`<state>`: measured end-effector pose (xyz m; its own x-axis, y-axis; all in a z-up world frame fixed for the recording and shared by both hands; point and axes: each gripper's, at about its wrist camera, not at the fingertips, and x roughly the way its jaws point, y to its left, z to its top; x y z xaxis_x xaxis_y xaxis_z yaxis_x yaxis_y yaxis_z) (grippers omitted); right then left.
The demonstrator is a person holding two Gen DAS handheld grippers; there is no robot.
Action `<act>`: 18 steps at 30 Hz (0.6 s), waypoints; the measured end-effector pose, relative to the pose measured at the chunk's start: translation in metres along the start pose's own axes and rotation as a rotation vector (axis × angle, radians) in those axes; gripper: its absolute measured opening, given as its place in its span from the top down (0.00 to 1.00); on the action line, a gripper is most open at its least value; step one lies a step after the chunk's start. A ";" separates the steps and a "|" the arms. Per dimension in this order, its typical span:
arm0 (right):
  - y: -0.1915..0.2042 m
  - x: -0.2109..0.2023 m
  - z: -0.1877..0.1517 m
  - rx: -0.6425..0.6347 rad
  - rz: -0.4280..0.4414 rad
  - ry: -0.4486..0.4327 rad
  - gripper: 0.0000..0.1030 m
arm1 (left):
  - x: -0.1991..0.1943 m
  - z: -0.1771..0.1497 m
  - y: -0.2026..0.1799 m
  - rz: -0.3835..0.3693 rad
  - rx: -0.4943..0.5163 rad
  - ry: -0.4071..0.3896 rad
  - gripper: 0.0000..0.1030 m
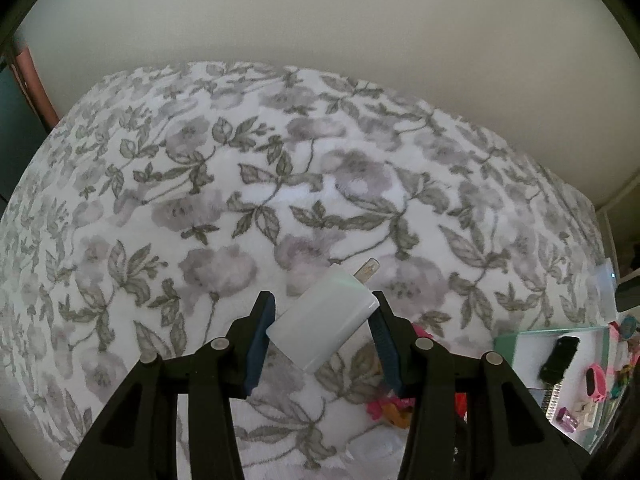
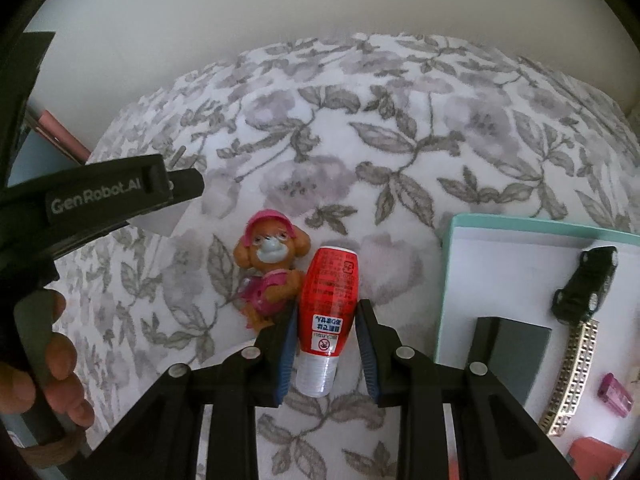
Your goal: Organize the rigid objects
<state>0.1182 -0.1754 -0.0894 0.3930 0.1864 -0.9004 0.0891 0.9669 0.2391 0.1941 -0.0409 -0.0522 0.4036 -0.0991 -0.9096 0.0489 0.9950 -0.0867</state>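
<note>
Above a floral blanket (image 1: 248, 184) covering a bed, the left gripper (image 1: 322, 332) is holding a white charger (image 1: 324, 318) between its 2 blue-padded fingers (image 1: 262, 336). The charger is sitting tilted across the gap, 1 corner pressing the left pad and the opposite corner the right pad, its metal prongs (image 1: 368, 268) pointing up and away from the fingers. The fingers are clamping on this charger, which is hanging clear of the fabric.

In the right wrist view, the right gripper (image 2: 326, 340) is standing over a red bottle (image 2: 330, 300) lying on the blanket, red body toward the far side, clear ribbed cap between the fingers (image 2: 286, 354). The left pad is meeting the bottle's side; whether the right pad is touching it cannot be told, so the grip is uncertain. A brown puppy figurine (image 2: 268, 260) with a pink cap is lying just beside the bottle on its left, touching or nearly touching it.

To the right, a teal-rimmed white tray (image 2: 452, 264) is carrying a black toy car (image 2: 586, 284), a dark flat card (image 2: 516, 352), a beaded strap (image 2: 572, 376) and a small pink object (image 2: 614, 394). At the left edge, a person's hand (image 2: 52, 372) is gripping the left gripper's handle.
</note>
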 end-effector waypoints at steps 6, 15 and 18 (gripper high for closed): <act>-0.011 -0.029 -0.005 0.028 0.006 -0.030 0.71 | -0.028 -0.005 -0.009 -0.001 0.025 -0.041 0.52; -0.037 -0.083 -0.019 0.099 -0.001 -0.108 0.71 | -0.075 -0.021 -0.030 -0.025 0.080 -0.120 0.52; -0.046 -0.101 -0.026 0.123 -0.018 -0.136 0.71 | -0.087 -0.033 -0.039 -0.045 0.103 -0.135 0.52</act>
<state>0.0510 -0.2345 -0.0190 0.5097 0.1358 -0.8495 0.2056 0.9396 0.2736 0.1269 -0.0708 0.0172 0.5173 -0.1504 -0.8425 0.1604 0.9840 -0.0772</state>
